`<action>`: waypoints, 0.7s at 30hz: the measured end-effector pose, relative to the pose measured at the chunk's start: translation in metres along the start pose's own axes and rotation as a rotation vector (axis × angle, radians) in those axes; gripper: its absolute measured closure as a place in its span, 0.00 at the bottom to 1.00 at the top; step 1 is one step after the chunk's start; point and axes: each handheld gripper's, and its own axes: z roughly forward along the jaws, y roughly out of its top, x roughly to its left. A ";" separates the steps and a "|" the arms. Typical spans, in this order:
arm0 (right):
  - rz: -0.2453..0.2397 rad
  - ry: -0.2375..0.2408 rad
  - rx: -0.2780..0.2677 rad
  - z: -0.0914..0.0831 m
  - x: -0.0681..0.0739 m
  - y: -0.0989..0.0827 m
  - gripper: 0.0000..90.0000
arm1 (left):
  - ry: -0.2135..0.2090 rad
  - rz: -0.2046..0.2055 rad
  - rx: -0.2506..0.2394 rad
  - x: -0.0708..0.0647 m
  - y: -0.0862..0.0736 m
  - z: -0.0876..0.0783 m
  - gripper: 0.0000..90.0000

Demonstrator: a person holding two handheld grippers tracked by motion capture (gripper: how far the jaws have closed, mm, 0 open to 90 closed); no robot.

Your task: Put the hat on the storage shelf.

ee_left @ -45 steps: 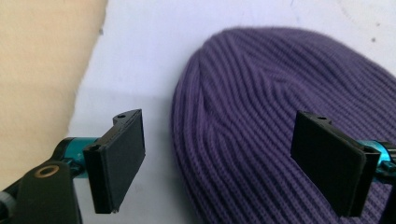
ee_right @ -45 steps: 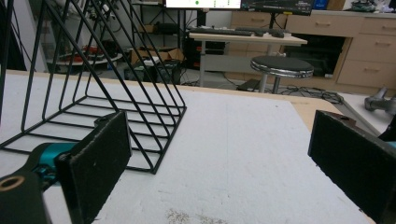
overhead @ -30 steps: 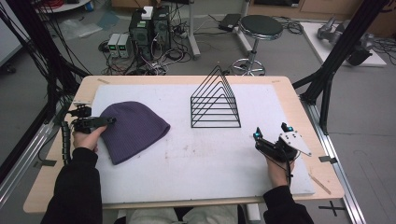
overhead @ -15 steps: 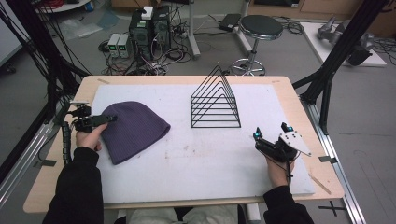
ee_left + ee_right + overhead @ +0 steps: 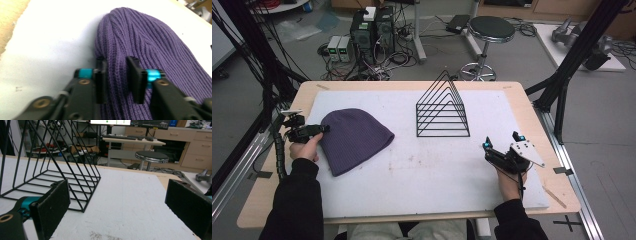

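A purple knit beanie point(image 5: 354, 140) lies flat on the left part of the white mat point(image 5: 437, 175). My left gripper point(image 5: 324, 129) sits at the beanie's left edge. In the left gripper view the gripper point(image 5: 116, 62) has its two black jaws pressed against a raised ridge of the beanie point(image 5: 150, 42), pinching the knit between them. My right gripper point(image 5: 501, 141) rests low over the mat at the right, jaws spread wide with nothing between them. In the right gripper view the right gripper point(image 5: 118, 187) points past the black wire rack point(image 5: 50, 175).
The black triangular wire rack point(image 5: 443, 107) stands upright on the mat at centre back. Bare wooden table edge point(image 5: 557, 150) borders the mat. Beyond the table are a stool point(image 5: 491, 29), computer boxes point(image 5: 372, 25) and cables on the floor, and black frame posts at both sides.
The left gripper has stayed at the beanie's left edge with only a slight shift. The right gripper has not moved.
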 end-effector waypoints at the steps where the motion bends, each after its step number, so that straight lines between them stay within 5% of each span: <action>1: -0.001 0.000 0.000 0.000 0.000 0.000 0.06 | 0.003 0.008 -0.003 -0.001 0.000 0.000 0.85; 6: -0.006 0.003 0.004 0.000 0.000 0.000 0.06 | 0.016 0.072 -0.043 -0.008 -0.001 -0.004 0.90; 12: -0.002 0.002 0.005 0.000 0.000 0.000 0.06 | 0.020 0.197 -0.134 -0.026 -0.001 -0.014 0.91; 21: 0.000 0.004 0.003 0.001 0.001 0.000 0.06 | -0.053 0.335 -0.199 -0.050 0.000 -0.030 0.92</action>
